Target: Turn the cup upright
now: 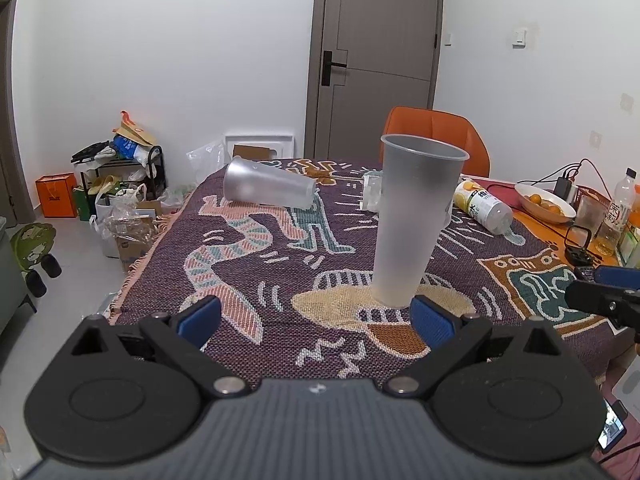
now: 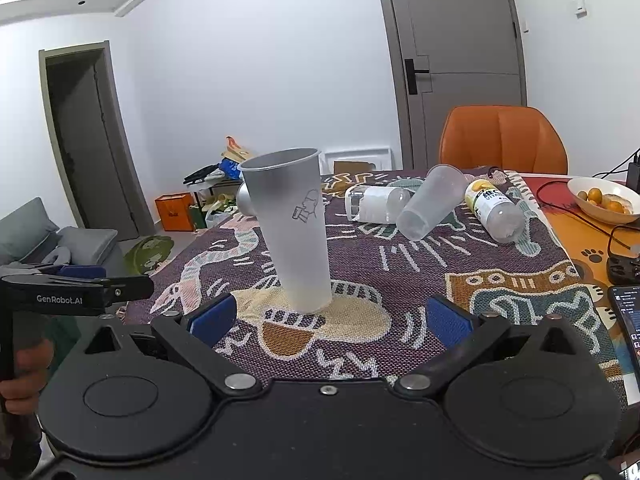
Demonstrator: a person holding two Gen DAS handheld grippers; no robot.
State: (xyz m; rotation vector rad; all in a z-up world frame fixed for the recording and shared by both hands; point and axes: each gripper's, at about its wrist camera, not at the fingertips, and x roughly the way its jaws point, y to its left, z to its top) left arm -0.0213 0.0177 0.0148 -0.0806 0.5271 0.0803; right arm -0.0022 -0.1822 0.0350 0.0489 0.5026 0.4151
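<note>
A tall frosted plastic cup (image 1: 412, 220) stands upright on the patterned blanket (image 1: 260, 264), mouth up; it also shows in the right wrist view (image 2: 294, 228). My left gripper (image 1: 316, 316) is open and empty, its right pad (image 1: 430, 318) just beside the cup's base. My right gripper (image 2: 328, 318) is open and empty, the cup a little beyond its jaws. A second frosted cup (image 1: 268, 188) lies on its side at the far left of the blanket. Another clear cup (image 2: 434, 202) lies on its side further back.
Two bottles (image 2: 494, 210) (image 2: 376, 203) lie on the blanket. A bowl of oranges (image 2: 604, 200), cables and a phone (image 2: 626, 320) sit on the right. An orange chair (image 2: 502, 140) stands behind the table. Floor clutter (image 1: 116, 200) lies left.
</note>
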